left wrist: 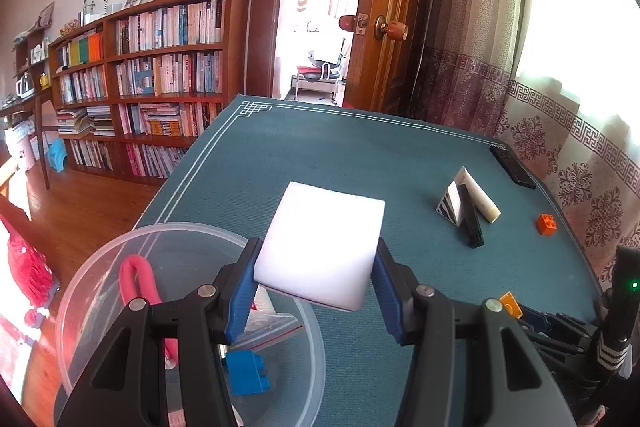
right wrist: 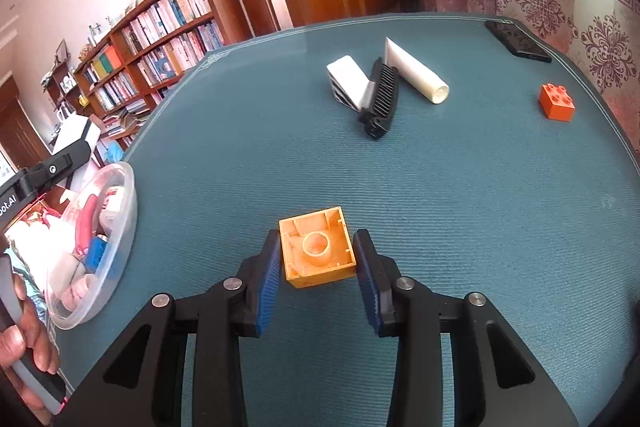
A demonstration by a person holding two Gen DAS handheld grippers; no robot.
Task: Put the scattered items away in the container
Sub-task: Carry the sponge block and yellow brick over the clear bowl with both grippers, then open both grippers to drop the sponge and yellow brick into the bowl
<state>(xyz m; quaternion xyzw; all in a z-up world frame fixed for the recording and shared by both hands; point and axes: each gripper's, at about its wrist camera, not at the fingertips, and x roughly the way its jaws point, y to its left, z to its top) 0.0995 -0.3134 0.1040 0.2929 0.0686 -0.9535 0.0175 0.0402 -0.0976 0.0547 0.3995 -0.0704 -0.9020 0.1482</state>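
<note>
Item 1, left hand-held gripper: clenched on a white sponge block, carried above the surface at lower centre of the left wrist view, beside and partly over the rim of the clear plastic container at lower left.
Risk: the block is wide and soft; if let go short of the rim it may catch the edge and tip back onto the teal surface.

Item 2, container contents: a pink looped item, a blue building brick, a zip bag. Already fairly full, so a bulky block may perch on top and roll out.

Item 3, right hand-held gripper: jaws either side of an upturned yellow-orange building brick; left pad touching, right pad just beside it, so not yet firmly grasping.
Risk: an uneven squeeze may twist or skid the hollow brick.

Item 4, still scattered, upper right of the right wrist view: black comb, white tube, striped white packet, orange brick. The first three overlap; lifting one may drag its neighbours.
</note>
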